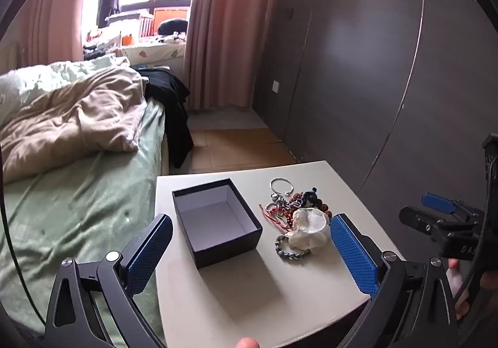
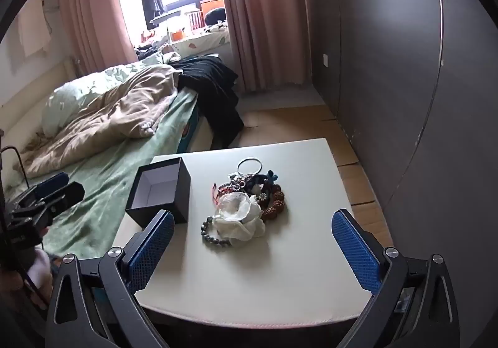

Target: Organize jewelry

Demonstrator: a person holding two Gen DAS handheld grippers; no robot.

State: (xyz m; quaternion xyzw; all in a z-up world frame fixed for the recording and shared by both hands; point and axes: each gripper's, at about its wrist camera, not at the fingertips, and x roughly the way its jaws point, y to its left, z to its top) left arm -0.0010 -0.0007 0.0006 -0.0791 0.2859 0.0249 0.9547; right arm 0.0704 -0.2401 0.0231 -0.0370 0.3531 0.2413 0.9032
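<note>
On the white desk (image 2: 298, 254) beside the bed (image 1: 77, 207), the dark box (image 1: 218, 220) stands open and empty. All the jewelry (image 2: 249, 201) lies in one tangled heap just beside it: a silver bangle (image 2: 249, 165), bead bracelets and a white fabric flower (image 2: 239, 217). By that, sorting has not begun and every piece is left to move. The left gripper (image 1: 249, 251) and right gripper (image 2: 252, 248) both hover spread wide, holding nothing. Pale lettering on the other gripper's body is too small to read; no other writing shows.

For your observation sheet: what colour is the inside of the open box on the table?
White inside the box, dark outside; clearest in the left wrist view.
</note>
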